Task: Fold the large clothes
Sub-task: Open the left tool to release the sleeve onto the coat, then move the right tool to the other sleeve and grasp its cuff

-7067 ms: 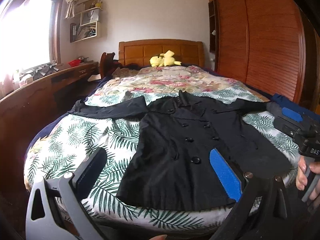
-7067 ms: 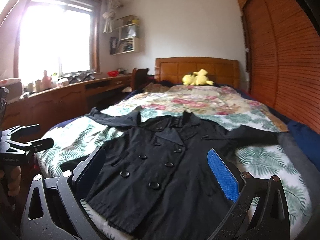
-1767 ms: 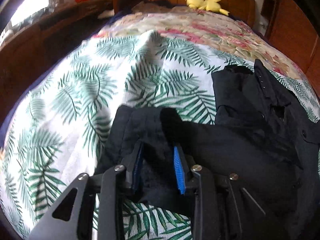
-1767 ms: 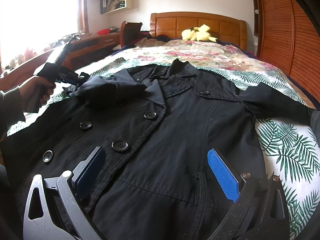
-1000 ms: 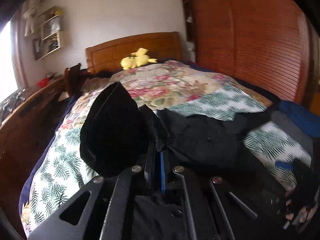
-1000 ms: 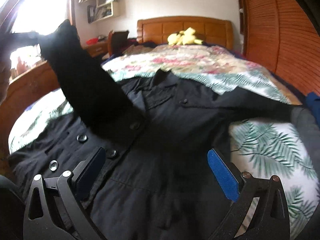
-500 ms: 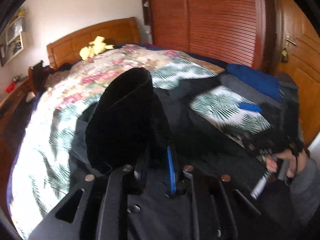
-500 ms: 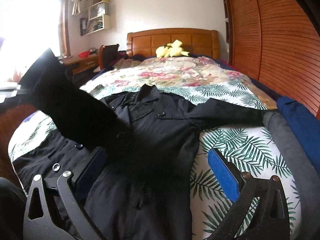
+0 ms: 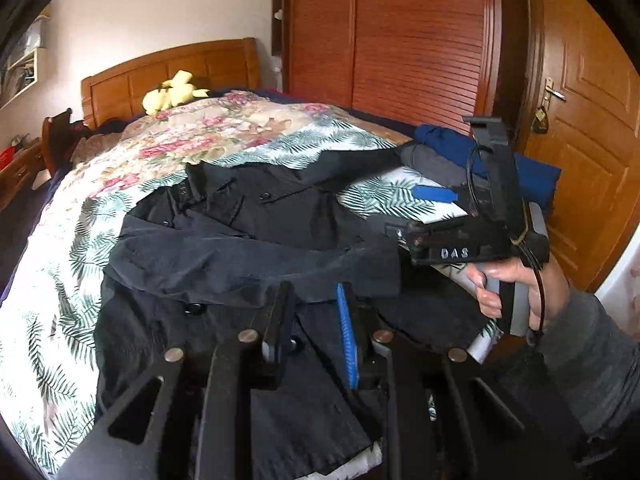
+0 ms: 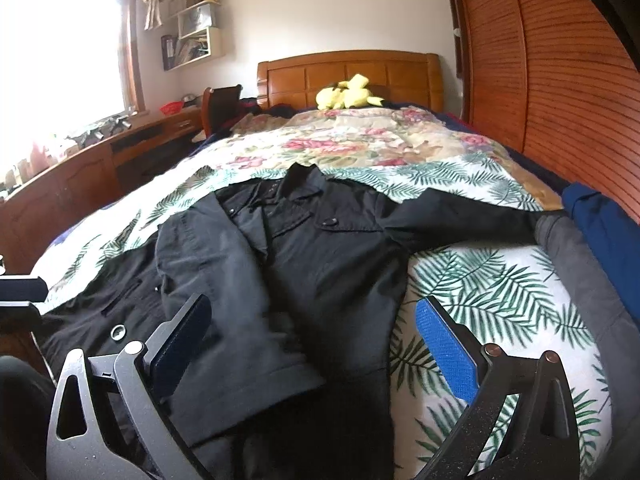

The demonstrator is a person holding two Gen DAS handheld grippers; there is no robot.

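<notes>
A black double-breasted coat lies face up on the leaf-print bedspread. One sleeve is folded slantwise across its chest, cuff toward the hem. The other sleeve stretches out flat to the right. My left gripper hovers just in front of the folded sleeve's edge. Its jaws are opening, and only the coat below shows in the narrow gap; the pads press on nothing. My right gripper, held in a hand, stands wide open above the cuff, holding nothing.
Folded blue and grey clothes lie along the bed's right edge. A yellow plush toy sits by the wooden headboard. A slatted wardrobe lines the right side, with a door beyond it. A desk runs under the window at left.
My left gripper carried the raised sleeve to the right over the coat, lowered it onto the chest and parted its jaws, letting go. The right gripper lifted slightly and stayed open.
</notes>
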